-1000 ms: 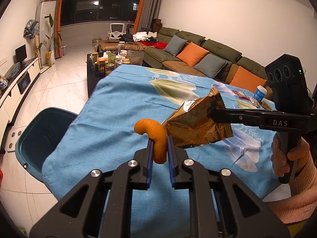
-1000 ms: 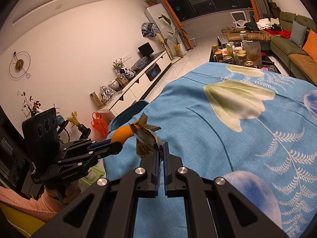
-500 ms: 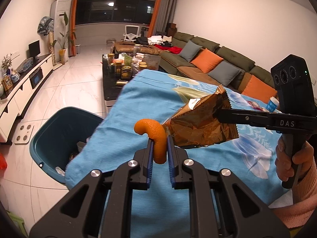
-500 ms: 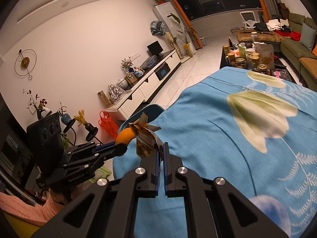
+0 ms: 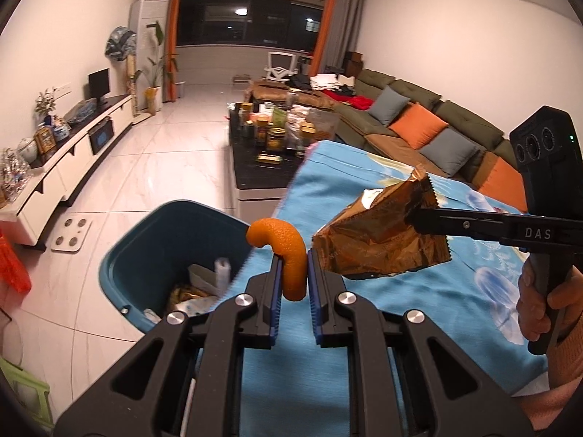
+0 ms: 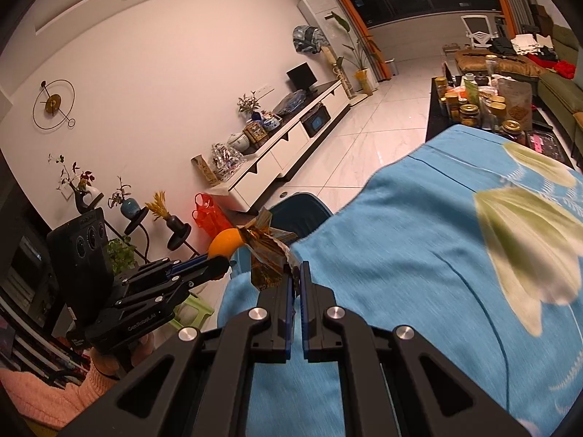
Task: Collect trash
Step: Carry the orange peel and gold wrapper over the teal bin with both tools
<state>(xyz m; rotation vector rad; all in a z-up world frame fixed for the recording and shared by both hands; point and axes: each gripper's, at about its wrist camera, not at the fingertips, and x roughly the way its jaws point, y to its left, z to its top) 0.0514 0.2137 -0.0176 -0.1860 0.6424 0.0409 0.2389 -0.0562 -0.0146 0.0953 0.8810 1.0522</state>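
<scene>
Beside the bin (image 5: 145,240), left jaws hold upright orange peel (image 5: 288,255); right jaws pinch wrapper (image 5: 379,240), seemingly level.

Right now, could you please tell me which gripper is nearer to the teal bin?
Left. The left gripper, holding orange peel, is beside the teal bin's rim. The right gripper, holding a gold wrapper, is farther off over the blue cloth.

Curled orange peel (image 5: 288,255) & crumpled gold wrapper (image 5: 379,240) above teal bin (image 5: 145,240).
</scene>
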